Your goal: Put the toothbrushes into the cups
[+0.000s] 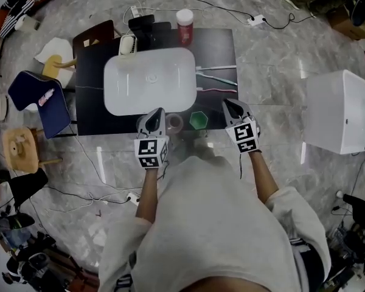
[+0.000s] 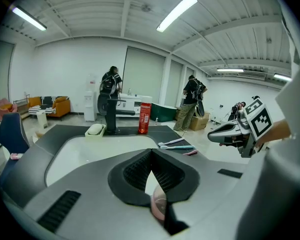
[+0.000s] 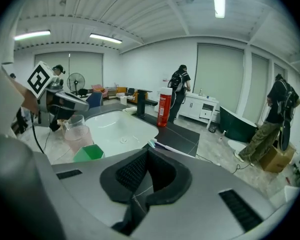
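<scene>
Red bottle, label unreadable, left claw and right claw closed

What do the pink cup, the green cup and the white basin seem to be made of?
The pink cup: likely clear tinted plastic; its wall is see-through.
The green cup: probably opaque plastic, flat even colour.
The white basin: perhaps glazed ceramic or resin, smooth, faintly shiny.

Three toothbrushes, two cups, one sink, one red bottle.
</scene>
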`<state>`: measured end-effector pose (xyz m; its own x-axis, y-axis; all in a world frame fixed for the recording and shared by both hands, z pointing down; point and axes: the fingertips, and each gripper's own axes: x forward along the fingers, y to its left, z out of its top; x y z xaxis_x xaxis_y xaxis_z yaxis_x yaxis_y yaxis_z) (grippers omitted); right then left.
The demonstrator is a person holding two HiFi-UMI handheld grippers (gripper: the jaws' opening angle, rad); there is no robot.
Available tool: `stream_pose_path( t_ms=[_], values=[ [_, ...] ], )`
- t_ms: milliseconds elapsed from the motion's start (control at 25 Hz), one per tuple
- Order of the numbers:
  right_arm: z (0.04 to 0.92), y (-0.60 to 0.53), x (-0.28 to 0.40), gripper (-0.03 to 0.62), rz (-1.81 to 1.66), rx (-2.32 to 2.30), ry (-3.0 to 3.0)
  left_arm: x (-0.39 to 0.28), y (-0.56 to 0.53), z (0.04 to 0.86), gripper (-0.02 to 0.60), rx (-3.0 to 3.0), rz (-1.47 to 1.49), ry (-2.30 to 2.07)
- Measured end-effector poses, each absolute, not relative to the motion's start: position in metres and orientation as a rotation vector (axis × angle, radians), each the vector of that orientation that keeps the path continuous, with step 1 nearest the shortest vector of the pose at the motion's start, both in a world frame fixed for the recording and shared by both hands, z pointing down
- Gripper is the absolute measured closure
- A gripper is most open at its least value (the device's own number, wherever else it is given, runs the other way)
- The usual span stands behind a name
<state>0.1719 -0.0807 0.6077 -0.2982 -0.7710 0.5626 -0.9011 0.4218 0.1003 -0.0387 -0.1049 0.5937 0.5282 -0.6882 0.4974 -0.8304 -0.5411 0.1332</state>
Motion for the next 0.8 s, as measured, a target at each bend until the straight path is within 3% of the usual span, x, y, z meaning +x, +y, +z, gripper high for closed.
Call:
stream_pose_path(
  t_ms=[800],
  values=[
    [0.660,-0.104,0.149,0.580,-0.197,0.751,-1.934,-0.037,-0.104,0.595,0.555,2.403,0.541,-1.262]
  ],
)
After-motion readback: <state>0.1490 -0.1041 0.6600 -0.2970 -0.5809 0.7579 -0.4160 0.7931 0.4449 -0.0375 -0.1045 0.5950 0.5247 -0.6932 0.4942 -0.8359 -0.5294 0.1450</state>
